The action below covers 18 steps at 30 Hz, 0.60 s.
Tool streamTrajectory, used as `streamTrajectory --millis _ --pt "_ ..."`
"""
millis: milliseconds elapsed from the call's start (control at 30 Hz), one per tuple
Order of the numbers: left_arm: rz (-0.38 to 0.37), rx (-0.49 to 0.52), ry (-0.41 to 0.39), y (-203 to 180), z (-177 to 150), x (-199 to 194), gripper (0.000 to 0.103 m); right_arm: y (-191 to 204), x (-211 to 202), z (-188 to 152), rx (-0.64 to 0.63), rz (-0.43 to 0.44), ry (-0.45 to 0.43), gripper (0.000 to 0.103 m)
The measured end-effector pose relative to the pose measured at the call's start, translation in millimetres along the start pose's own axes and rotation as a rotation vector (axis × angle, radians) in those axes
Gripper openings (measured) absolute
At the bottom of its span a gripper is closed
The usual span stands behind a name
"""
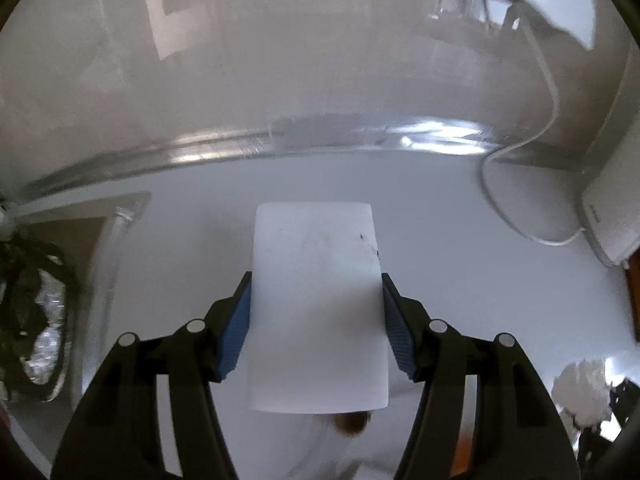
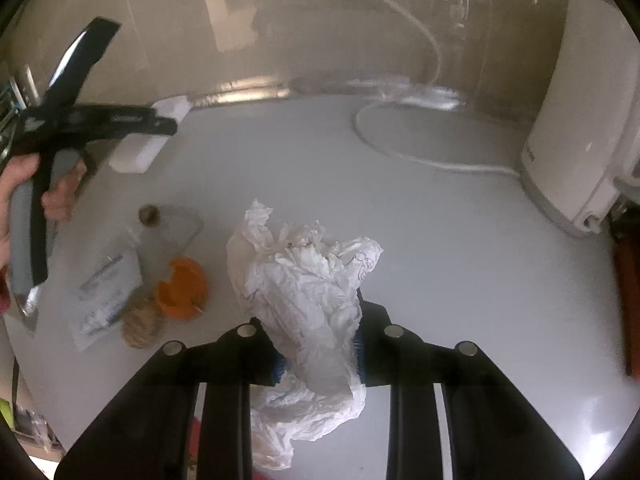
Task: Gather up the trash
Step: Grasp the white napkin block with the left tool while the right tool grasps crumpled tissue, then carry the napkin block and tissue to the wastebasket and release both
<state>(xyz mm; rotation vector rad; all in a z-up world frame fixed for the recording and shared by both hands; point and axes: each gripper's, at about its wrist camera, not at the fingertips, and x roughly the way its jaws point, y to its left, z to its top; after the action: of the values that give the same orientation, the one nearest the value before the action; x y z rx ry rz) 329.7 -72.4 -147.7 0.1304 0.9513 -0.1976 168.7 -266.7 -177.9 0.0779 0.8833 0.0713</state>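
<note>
The right gripper (image 2: 318, 330) is clamped on a crumpled white tissue (image 2: 304, 280), which sits between its blue pads and rises above them, while a loose end hangs below the fingers. The left gripper (image 1: 316, 312) is closed on a flat white block (image 1: 316, 304), with one blue pad pressed on each long side; in the right wrist view the same block (image 2: 136, 152) appears at the tip of that tool, above the white countertop (image 2: 440, 240). A person's hand (image 2: 60, 196) holds the handle of the left gripper. On the countertop, just left of the tissue, lies an orange peel piece (image 2: 182, 286), and touching it on the lower left is a round beige ball that looks like twine (image 2: 140, 326). Beside these lie a clear plastic wrapper with printing (image 2: 106, 292) and, a little farther, a small brown round thing (image 2: 149, 214); what it is I cannot tell. Farther on the right stands a white appliance (image 2: 576, 128), and its white cable (image 2: 400, 148) curves over the countertop toward the wall (image 2: 320, 20) behind.
</note>
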Motion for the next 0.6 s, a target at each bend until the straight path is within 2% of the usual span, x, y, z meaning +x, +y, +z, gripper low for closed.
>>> streamTrajectory --millis 233,467,600 --pt "0.025 0.016 -0.047 9.8 -31.5 -72.9 0.059 30.3 -47.0 -0.7 -0.029 0.045 -0.044 0.026" --pt "0.061 -0.042 -0.056 37.7 -100.8 -144.2 0.059 80.9 -76.6 -29.2 -0.093 0.119 -0.024 0.026" --pt "0.087 -0.082 -0.033 52.4 -138.8 -165.9 0.059 110.8 -89.0 -52.6 -0.114 0.176 0.011 0.026"
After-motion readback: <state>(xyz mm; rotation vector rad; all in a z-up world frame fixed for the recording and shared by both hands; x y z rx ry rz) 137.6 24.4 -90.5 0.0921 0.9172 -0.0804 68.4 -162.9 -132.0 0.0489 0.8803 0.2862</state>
